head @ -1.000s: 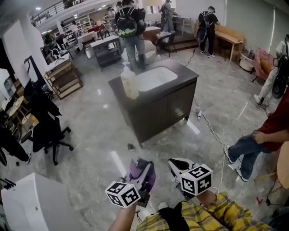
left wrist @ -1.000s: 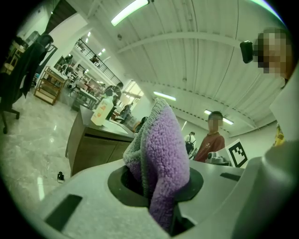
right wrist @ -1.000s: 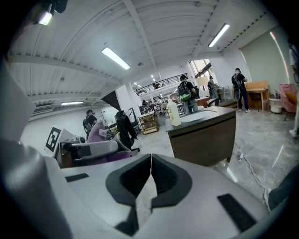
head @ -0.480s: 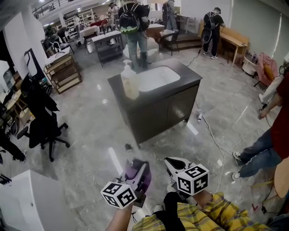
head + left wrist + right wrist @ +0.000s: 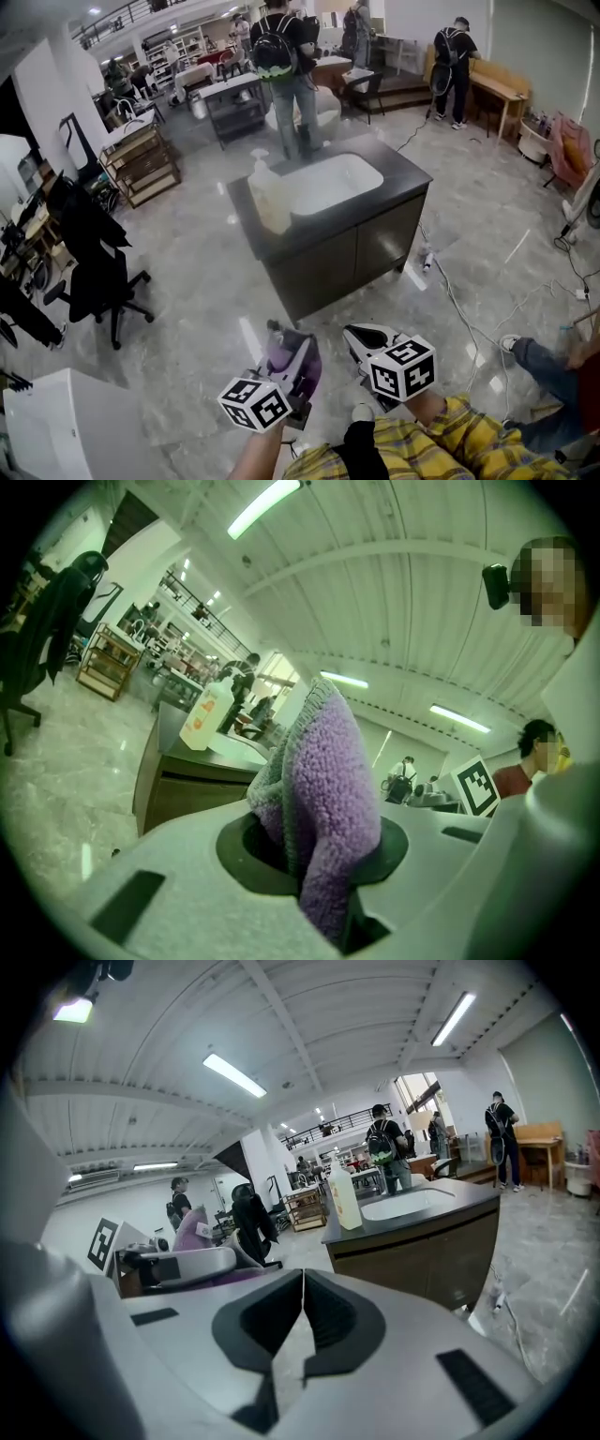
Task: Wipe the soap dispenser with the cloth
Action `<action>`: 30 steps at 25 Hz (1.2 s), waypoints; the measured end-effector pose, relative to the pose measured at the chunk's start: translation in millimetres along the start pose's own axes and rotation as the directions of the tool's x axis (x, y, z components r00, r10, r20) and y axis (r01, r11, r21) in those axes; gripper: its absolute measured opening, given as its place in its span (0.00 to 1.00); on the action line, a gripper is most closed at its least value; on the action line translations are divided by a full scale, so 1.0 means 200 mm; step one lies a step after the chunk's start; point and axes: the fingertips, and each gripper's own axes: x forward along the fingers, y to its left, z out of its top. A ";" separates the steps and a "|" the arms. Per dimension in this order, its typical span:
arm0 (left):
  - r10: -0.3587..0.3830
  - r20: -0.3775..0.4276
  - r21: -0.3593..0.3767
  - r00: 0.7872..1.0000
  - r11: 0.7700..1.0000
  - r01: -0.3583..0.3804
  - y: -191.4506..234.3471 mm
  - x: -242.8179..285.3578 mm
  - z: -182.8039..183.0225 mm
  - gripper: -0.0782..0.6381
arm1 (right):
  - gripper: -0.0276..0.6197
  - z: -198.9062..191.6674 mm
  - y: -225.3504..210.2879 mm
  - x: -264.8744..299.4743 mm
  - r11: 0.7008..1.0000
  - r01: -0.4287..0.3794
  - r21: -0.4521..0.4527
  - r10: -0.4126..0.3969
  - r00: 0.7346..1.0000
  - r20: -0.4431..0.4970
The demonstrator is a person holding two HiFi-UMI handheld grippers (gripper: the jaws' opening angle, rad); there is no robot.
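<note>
The counter point(image 5: 375, 202) is standing well apart across the floor, a cable point(image 5: 452, 292) lying beside it and risking a snagged foot. The soap dispenser point(image 5: 268, 195) is sitting near the counter's left edge, so a hard wipe could tip it off. The left gripper point(image 5: 284, 345) is clamping the bunched purple cloth point(image 5: 302, 364), which may slip out. The right gripper point(image 5: 360, 339) is holding its jaws closed on nothing.

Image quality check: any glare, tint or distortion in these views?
Head view: bright glints on the glossy floor; soap dispenser is clear. Left gripper view: green cast, strong fisheye, cloth fills the centre. Right gripper view: fisheye, dark vignette corners.
</note>
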 end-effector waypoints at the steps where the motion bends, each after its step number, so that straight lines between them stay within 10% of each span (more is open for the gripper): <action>1: 0.005 0.002 0.001 1.000 1.000 -0.005 0.01 0.04 0.01 0.19 | 0.05 0.02 -0.03 0.02 1.000 -0.005 -0.002 0.005 1.000 0.000; 30: 0.115 0.001 -0.014 0.993 0.993 -0.115 0.26 0.64 0.11 0.19 | 0.05 0.22 -0.58 0.35 0.996 -0.089 0.024 0.090 0.995 -0.032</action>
